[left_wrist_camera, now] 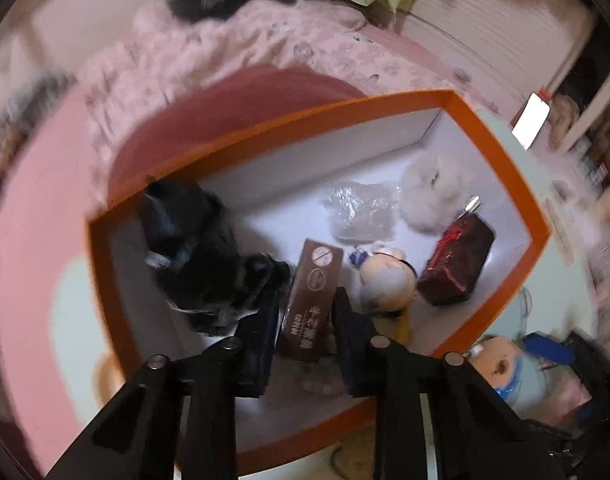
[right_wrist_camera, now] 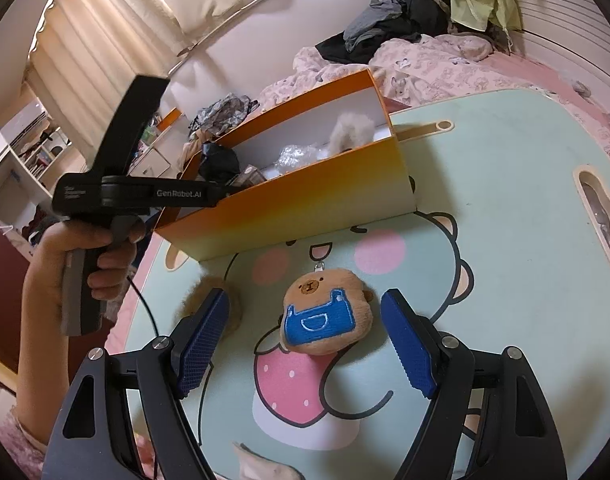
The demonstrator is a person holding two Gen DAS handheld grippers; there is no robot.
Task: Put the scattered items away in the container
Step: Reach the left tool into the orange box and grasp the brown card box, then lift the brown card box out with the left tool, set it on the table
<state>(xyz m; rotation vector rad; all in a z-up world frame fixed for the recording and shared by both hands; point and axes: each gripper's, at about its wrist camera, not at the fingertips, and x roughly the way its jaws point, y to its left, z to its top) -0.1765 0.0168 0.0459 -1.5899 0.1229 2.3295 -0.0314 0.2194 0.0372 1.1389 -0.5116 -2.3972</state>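
My left gripper (left_wrist_camera: 305, 320) is shut on a brown carton (left_wrist_camera: 311, 300) and holds it over the inside of the orange box (left_wrist_camera: 265, 136). In the box lie black cloth (left_wrist_camera: 193, 248), a clear plastic bag (left_wrist_camera: 363, 212), a white fluffy toy (left_wrist_camera: 435, 188), a doll head (left_wrist_camera: 387, 280) and a dark red pouch (left_wrist_camera: 457, 260). My right gripper (right_wrist_camera: 305, 344) is open, its blue pads on either side of a brown bear plush with a blue bib (right_wrist_camera: 327, 318) on the table. The orange box (right_wrist_camera: 305, 204) stands behind the plush.
The mint cartoon table top (right_wrist_camera: 485, 200) carries the box. A tan fluffy item (right_wrist_camera: 201, 296) lies behind my right gripper's left finger. A pink quilt (right_wrist_camera: 425, 64) and piled clothes (right_wrist_camera: 393, 24) are on the bed behind. The left gripper's handle (right_wrist_camera: 117, 188) is at left.
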